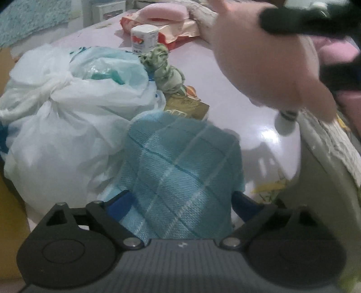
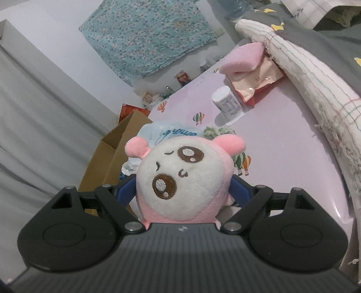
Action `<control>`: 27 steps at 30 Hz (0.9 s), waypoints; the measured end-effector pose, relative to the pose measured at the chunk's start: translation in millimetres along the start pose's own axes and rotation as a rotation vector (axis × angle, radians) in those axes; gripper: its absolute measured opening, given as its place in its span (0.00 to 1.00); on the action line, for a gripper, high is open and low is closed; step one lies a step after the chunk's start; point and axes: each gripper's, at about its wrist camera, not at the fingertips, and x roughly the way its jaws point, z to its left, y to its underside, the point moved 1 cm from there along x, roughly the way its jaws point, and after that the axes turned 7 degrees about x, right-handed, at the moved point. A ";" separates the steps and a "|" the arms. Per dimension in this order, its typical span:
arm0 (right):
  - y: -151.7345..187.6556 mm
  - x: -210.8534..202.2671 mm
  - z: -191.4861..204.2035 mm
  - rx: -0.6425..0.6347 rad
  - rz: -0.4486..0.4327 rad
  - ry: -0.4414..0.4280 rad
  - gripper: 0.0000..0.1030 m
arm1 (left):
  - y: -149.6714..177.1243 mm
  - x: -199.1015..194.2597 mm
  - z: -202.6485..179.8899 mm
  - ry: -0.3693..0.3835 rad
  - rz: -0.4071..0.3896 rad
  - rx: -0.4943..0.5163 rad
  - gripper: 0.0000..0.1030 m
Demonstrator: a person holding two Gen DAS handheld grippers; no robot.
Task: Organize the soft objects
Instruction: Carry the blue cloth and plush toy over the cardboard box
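A blue plaid cloth point(image 1: 180, 162) lies bunched on the pink table point(image 1: 225, 94), against white plastic bags. My left gripper point(image 1: 182, 200) points down at it, its blue fingers point(image 1: 119, 202) spread wide on either side of the cloth without squeezing it. In the right wrist view a pink and white plush toy point(image 2: 180, 175) with big brown eyes sits between the blue fingers point(image 2: 240, 191) of my right gripper point(image 2: 182, 191), which is shut on it and holds it above the table. The same plush point(image 1: 259, 63) shows blurred at the upper right of the left wrist view.
Tied white plastic bags point(image 1: 56, 112) fill the table's left. Behind them are a knotted green cloth point(image 1: 164, 67), a white can point(image 1: 144, 38), a snack packet point(image 1: 180, 33) and a pink cushion point(image 1: 162, 12). A white quilt point(image 1: 327, 157) borders the right. A cardboard box point(image 2: 106, 162) stands off the table's edge.
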 end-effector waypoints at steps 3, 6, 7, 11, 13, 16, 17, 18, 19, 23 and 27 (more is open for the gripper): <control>2.9 2.3 -5.9 0.017 0.004 -0.003 0.84 | 1.8 -1.0 5.2 -0.008 -0.010 -0.020 0.75; 6.8 2.4 -10.4 0.043 0.011 -0.013 0.84 | 3.8 -6.7 12.9 -0.023 -0.018 -0.044 0.52; 8.4 0.5 -9.1 0.045 0.012 -0.013 0.84 | 3.9 -8.3 16.7 -0.016 -0.021 -0.057 0.40; 8.5 -2.6 0.1 0.031 0.008 -0.024 0.84 | 5.7 -30.4 25.3 0.017 -0.057 -0.098 0.28; 5.3 -5.9 11.7 0.007 0.002 -0.038 0.84 | 8.5 -50.1 26.2 0.036 -0.105 -0.109 0.28; -2.6 -7.9 34.9 -0.038 -0.006 -0.071 0.84 | 12.4 -86.2 32.6 0.094 -0.221 -0.147 0.28; -5.8 -7.0 43.1 -0.050 -0.007 -0.088 0.84 | 14.6 -99.5 36.5 0.111 -0.264 -0.165 0.28; -10.1 -5.3 53.5 -0.063 -0.009 -0.113 0.84 | 17.0 -113.2 41.0 0.119 -0.303 -0.182 0.28; -13.6 -4.0 62.0 -0.072 -0.009 -0.135 0.84 | 18.8 -125.4 46.2 0.119 -0.339 -0.199 0.28; -31.9 13.5 109.8 -0.102 0.010 -0.250 0.84 | 29.5 -176.7 77.4 0.103 -0.480 -0.283 0.28; -45.9 44.6 162.5 -0.124 0.057 -0.336 0.84 | 41.5 -215.8 119.8 -0.001 -0.579 -0.364 0.28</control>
